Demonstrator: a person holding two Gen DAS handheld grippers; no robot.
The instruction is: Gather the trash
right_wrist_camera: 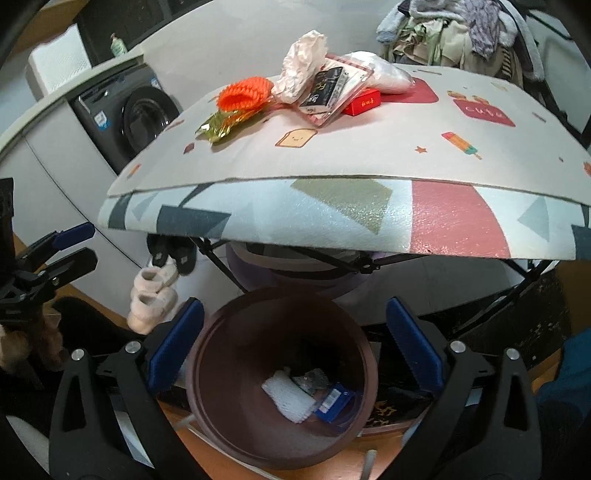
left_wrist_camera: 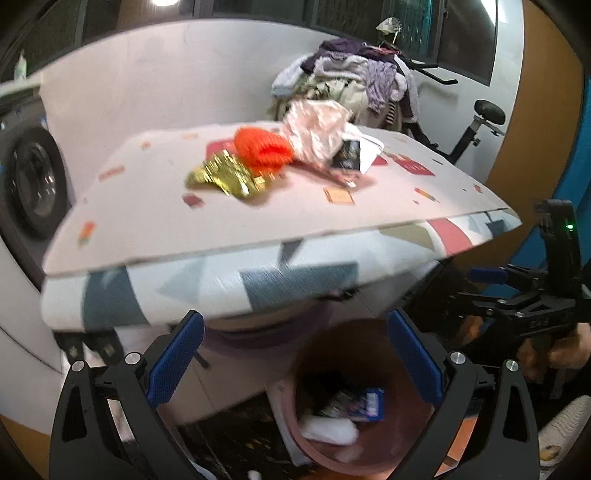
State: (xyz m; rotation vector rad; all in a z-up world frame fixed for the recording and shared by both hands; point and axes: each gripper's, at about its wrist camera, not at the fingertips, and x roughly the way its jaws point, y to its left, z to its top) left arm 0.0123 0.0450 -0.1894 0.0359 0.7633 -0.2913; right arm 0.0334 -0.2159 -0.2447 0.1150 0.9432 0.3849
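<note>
Both my tools are spread wide with nothing between the blue pads: my right gripper [right_wrist_camera: 294, 347] hangs over the open mouth of the brown bin [right_wrist_camera: 207, 332], and my left gripper [left_wrist_camera: 295, 354] hangs just off to the bin's side, so that in its view the bin [left_wrist_camera: 295, 439] sits low and to the right. Down in the bin lie a white foam piece [right_wrist_camera: 286, 400], a blue packet [right_wrist_camera: 334, 400] touching it, and a crinkled wrapper behind them. Just past the bin rises the low folding table [right_wrist_camera: 332, 218], its patterned cloth hanging over the front edge. The rest of the trash lies in a cluster toward the table's far side: nearest is a gold foil wrapper [right_wrist_camera: 218, 127], touching an orange mesh sleeve [right_wrist_camera: 243, 92] behind it; beside that, crumpled pinkish paper [right_wrist_camera: 303, 62] leans against a clear packet with a black card [right_wrist_camera: 327, 94], with a red box [right_wrist_camera: 364, 103] and a white plastic bag [right_wrist_camera: 384, 72] just beyond. Under the table, to the left, a pair of pale slippers [right_wrist_camera: 153, 299] rests on the floor. Farther back stand a washing machine [right_wrist_camera: 136, 110] on the left and a heap of clothes [right_wrist_camera: 461, 26] on the right.
</note>
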